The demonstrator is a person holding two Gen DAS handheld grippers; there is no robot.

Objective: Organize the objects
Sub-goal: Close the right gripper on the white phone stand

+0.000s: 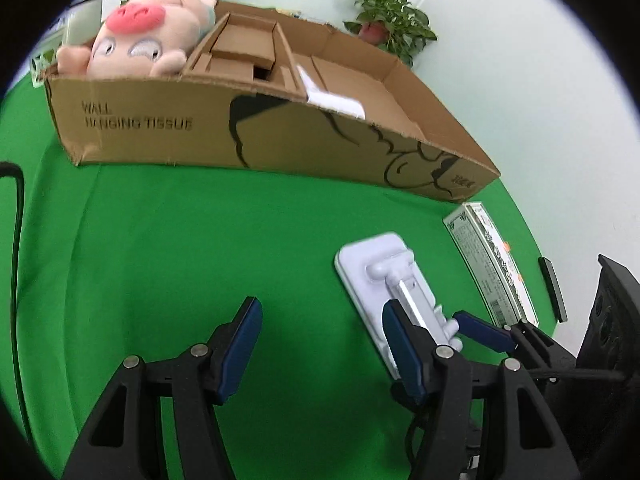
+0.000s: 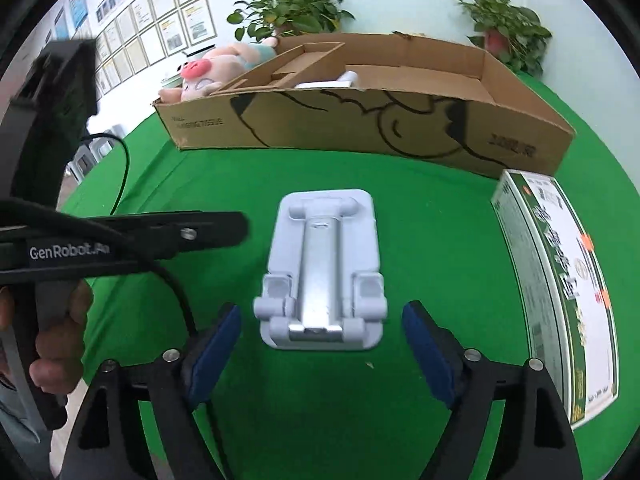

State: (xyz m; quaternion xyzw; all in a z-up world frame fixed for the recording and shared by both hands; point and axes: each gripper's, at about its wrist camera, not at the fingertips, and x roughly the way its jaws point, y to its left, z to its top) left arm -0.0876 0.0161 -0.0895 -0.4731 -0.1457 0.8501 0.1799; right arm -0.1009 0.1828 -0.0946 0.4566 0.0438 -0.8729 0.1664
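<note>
A white folding phone stand (image 2: 320, 268) lies flat on the green cloth (image 2: 240, 168). My right gripper (image 2: 322, 354) is open, and the stand's near end sits between its blue pads with a gap on each side. In the left wrist view the stand (image 1: 380, 276) is to the right of my left gripper (image 1: 320, 340), which is open over bare cloth; its right finger overlaps the stand's edge. One blue pad of the right gripper's fingers (image 1: 480, 330) shows beside the stand. A hand (image 2: 60, 332) holds the left gripper at the left.
A long open cardboard box (image 2: 360, 120) stands across the back, with a pink pig plush (image 2: 204, 74) at its left end and cardboard dividers inside. A green and white carton (image 2: 560, 280) lies at the right. Potted plants stand behind. A black cable (image 1: 16, 240) hangs at left.
</note>
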